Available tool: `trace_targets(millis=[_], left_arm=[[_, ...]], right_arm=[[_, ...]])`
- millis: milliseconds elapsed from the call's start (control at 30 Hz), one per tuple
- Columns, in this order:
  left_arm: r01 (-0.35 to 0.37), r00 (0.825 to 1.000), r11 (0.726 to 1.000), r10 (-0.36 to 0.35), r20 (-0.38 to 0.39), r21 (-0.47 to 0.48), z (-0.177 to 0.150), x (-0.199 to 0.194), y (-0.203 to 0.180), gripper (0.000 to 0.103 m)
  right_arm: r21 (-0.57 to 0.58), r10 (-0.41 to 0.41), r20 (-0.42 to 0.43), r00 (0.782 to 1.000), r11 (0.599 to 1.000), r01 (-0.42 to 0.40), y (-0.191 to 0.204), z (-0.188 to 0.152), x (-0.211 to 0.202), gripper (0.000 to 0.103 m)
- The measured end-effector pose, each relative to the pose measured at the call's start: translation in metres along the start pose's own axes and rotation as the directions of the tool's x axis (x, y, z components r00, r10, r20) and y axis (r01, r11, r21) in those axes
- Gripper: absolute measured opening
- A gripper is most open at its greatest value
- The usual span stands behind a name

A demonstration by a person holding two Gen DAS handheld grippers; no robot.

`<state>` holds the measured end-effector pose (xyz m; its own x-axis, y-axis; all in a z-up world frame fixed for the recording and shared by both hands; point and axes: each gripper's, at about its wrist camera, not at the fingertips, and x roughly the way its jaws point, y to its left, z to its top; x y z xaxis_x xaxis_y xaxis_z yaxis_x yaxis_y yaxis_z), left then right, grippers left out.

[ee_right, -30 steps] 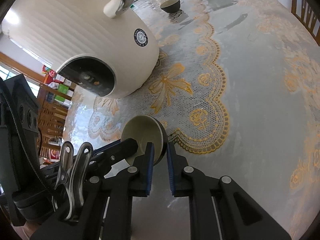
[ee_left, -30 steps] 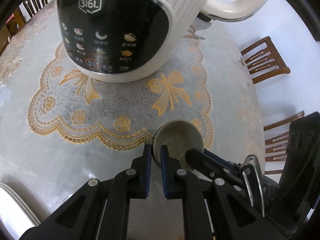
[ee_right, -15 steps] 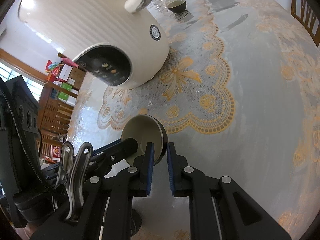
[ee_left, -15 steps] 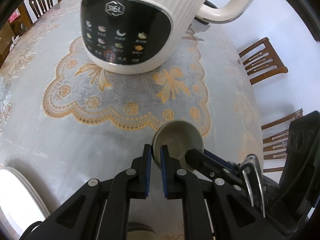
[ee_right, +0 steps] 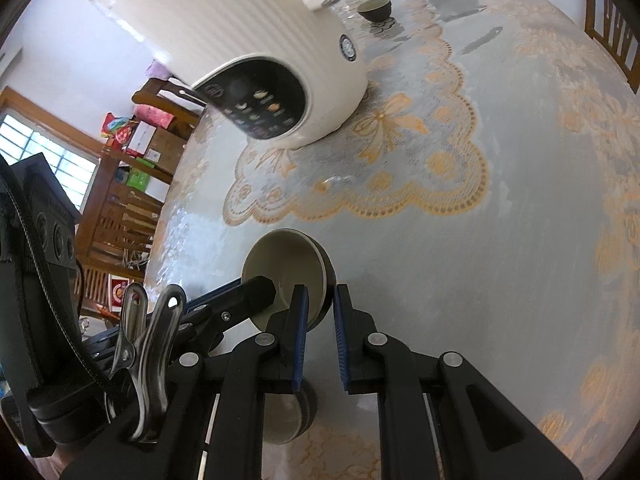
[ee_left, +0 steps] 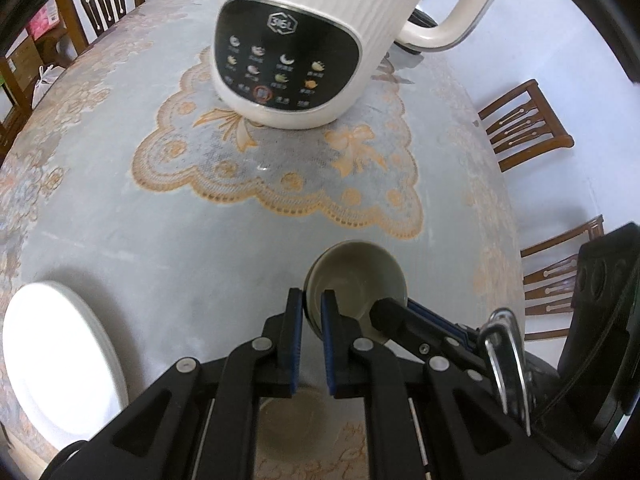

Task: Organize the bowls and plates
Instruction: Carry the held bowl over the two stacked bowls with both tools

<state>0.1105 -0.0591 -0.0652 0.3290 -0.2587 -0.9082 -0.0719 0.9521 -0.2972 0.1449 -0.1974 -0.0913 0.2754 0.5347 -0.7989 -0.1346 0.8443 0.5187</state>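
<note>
Now both the left tool (ee_left: 311,322) and right tool (ee_right: 320,318) clamp one bowl's (ee_left: 356,280) rim, carrying it near the white plate (ee_left: 52,360); setting down comes next.

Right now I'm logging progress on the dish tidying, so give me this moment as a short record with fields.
held item: olive bowl, lifted above the table
left gripper: shut on the bowl's rim
right gripper: shut on the opposite rim
below: another bowl
nearby: white plates, cream cooker
far end: dark bowl
</note>
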Motion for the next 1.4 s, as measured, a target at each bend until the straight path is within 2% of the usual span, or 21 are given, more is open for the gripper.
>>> trace_targets(millis=[767,1400], left_arm=[[-0.004,1.0,0.999,0.004,-0.024,0.035,-0.052,-0.027,0.018,0.007],[-0.023,0.998,0.999,0.026,-0.06,0.047,-0.075,-0.019,0.022,0.009]], right_arm=[[0.014,-0.005,-0.016,1.0,1.0,0.005,0.026,-0.06,-0.013,0.016],[0.036,-0.027,-0.041,0.999,0.999,0.029,0.023,-0.077,-0.007,0.016]])
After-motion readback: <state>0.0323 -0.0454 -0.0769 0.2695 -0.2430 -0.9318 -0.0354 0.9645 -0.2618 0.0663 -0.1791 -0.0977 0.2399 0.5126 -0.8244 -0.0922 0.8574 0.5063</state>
